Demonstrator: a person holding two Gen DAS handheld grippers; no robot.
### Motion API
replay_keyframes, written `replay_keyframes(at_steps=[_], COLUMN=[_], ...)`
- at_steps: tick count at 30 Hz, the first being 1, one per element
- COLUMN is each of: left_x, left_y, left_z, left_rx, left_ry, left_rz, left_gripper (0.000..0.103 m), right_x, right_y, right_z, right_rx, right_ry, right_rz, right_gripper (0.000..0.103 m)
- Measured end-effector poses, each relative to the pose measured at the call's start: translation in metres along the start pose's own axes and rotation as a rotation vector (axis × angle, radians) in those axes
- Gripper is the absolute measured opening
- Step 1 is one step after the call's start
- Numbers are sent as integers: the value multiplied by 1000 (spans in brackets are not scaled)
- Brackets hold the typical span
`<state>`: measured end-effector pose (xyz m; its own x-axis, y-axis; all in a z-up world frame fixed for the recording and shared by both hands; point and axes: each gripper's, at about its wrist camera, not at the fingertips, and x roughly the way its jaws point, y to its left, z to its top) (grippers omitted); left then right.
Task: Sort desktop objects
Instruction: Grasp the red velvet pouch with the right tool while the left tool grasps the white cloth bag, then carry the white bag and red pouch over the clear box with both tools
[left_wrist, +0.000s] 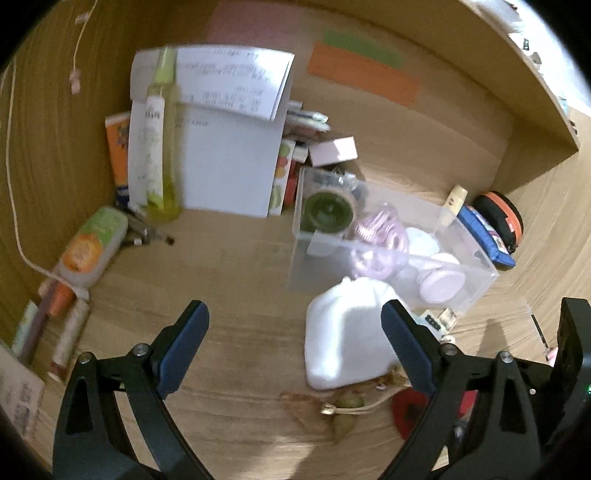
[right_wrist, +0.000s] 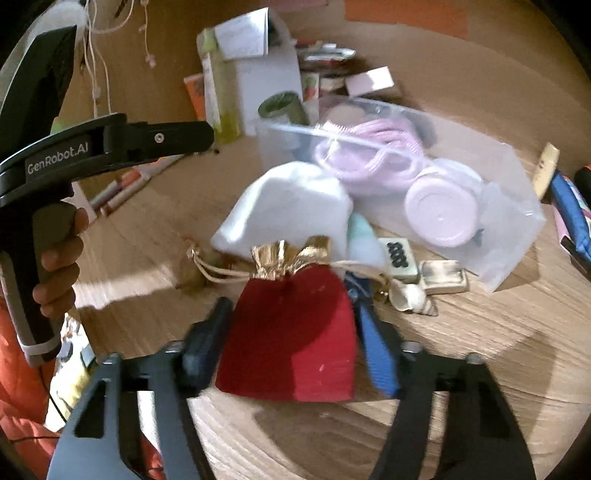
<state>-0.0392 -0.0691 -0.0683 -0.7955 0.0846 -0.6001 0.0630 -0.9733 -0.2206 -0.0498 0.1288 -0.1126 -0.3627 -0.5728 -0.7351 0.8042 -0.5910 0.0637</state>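
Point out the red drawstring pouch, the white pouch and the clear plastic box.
red drawstring pouch (right_wrist: 291, 332): right wrist view, middle of its red cloth body.
white pouch (left_wrist: 347, 339): left wrist view, middle of its cloth.
clear plastic box (left_wrist: 476, 284): left wrist view, near wall.

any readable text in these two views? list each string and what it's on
"GenRobot.AI": side of the left gripper, seen in the right wrist view.
Printed lines on the white paper sheet: blurred, unreadable.
Label on the tall yellow-green bottle: blurred.
Dark marks on the small white tile: not legible.
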Motion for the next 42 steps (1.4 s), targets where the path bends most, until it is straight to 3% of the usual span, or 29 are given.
replay_keyframes(at_steps=[2,7,16,23,26,32,33,37,42], left_x=[6,19,36,67,80,91,90,87,79], left_y=[0,-11,-32,-48,-56,-65,-66,-63,-41], left_z=[-4,-4,-3,-3,0,1,0,-3,0], left_rx=[-17,0,43,36,44,123,143,220,177], left_ry=[25,68,138,273,334,350,346,333,318], left_rz=[-27,-41,-57,-118,-124,-90,-88,-61,-66], left_gripper=[95,95,96,96,96,96,94,71,66], right_x=[5,-3,-57,-99,-104,-101,-100,-95,-98], right_y=[0,-3,-30,-60,-70,-80,-81,-84,-83], right_z=[0,-2,-10,-7,-8,-15,-15,-13,-11], right_rx=[-13,-5,64,96,114,138,141,142,127], right_ry=[22,-15,-143,-258,-274,-274,-273,-277,-292], right_rz=[40,74,8,-75,-67,-38,-31,-12,-6], right_gripper=[15,7,5,5,5,5,5,5,5])
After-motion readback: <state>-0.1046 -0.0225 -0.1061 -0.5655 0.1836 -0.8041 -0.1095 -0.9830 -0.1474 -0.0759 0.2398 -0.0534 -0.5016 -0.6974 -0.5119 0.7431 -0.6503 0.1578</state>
